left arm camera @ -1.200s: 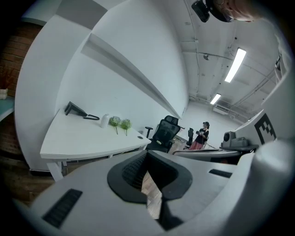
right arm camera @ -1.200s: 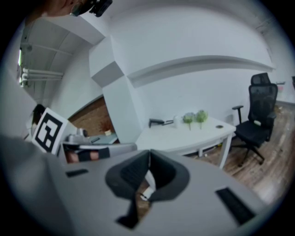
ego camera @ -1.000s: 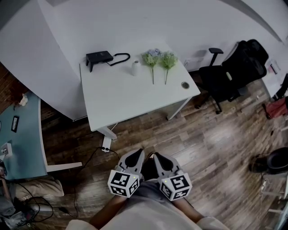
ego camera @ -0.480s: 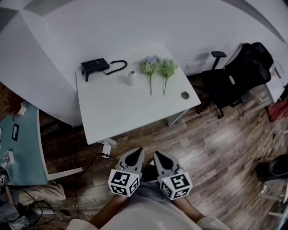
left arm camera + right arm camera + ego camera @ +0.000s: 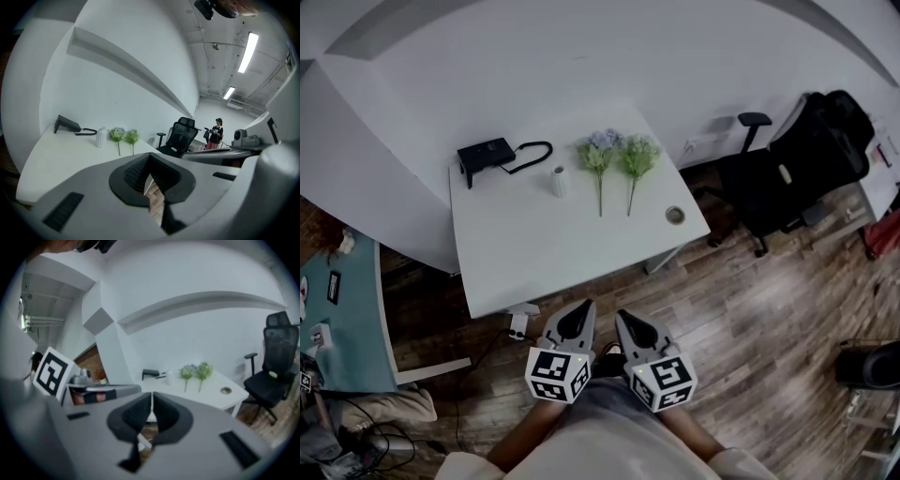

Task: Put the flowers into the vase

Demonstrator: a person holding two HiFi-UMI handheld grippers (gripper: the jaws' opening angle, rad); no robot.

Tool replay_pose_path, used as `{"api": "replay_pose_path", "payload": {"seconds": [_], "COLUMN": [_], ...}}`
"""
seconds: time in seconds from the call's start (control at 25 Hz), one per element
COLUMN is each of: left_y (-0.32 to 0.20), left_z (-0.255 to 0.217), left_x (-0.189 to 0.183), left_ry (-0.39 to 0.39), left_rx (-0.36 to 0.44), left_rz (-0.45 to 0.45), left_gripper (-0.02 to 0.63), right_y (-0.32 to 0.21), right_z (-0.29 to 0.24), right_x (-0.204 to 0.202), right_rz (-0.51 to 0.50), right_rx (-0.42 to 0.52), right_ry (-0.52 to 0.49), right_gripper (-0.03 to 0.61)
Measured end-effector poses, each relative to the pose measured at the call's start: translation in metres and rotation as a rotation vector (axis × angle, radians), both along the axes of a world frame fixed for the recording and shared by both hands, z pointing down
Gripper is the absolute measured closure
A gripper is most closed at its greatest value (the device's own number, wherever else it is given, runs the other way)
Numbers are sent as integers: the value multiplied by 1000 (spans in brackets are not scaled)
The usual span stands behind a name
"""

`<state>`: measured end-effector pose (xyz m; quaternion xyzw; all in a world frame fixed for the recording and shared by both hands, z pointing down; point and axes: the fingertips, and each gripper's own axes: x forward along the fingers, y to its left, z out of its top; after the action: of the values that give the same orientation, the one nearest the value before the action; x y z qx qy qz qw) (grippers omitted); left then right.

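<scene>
- While the person stands on the wood floor point(image 5: 750, 300), both grippers hang low in front of the body, side by side and well short of the desk point(image 5: 544, 253).
- Left gripper point(image 5: 584, 307): its jaws are together with nothing between them. In the left gripper view only floorboards show through the slit under the tips.
- Right gripper point(image 5: 623, 317): its jaws are also pressed together and empty.
- The desk is white and rectangular, with its far edge against a white wall point(image 5: 581, 66) that carries a long slanting ledge.
- The vase point(image 5: 559, 181), small and white, stands upright near the far edge of the desk.
- The flowers point(image 5: 600, 155), two stems, lie flat on the desk just right of the vase without touching it. They lie side by side, heads toward the wall and stems toward the person.
- A black device point(image 5: 483, 155) with a looped cable sits at the far left corner, left of the vase.
- A round grommet point(image 5: 675, 215) is set in the desk near its right edge.
- A black chair point(image 5: 769, 178) stands on the floor right of the desk.
- A teal desk point(image 5: 352, 309) with a few small items fills the left side of the room, and cables trail on the floor below it.
- The left gripper view shows strip lights point(image 5: 247, 46) on the ceiling and a bystander point(image 5: 217, 133) far off beyond the chair.
</scene>
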<state>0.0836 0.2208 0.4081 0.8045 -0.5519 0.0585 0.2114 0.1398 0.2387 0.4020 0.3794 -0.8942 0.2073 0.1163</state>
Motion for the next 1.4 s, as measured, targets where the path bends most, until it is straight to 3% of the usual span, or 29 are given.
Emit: {"api": "replay_pose_path", "payload": {"seconds": [0.56,0.84,1.4], "left_y": [-22,-33,-100], "left_z": [12,24,33], "left_x": [42,42,37], "left_ry": [-22,-32,9], "left_rx": [-29,-54,-101], "left_rz": [26,39,102], "left_gripper": [592,592,591], "right_y": [-32,-36,-101], "right_z": [10,24,34], "right_x": [27,31,18], "right_rz": [-30,-14,-14], "right_rx": [-12,-48,-90], "right_ry": [-50,-49,-5], "right_gripper": [554,553,554]}}
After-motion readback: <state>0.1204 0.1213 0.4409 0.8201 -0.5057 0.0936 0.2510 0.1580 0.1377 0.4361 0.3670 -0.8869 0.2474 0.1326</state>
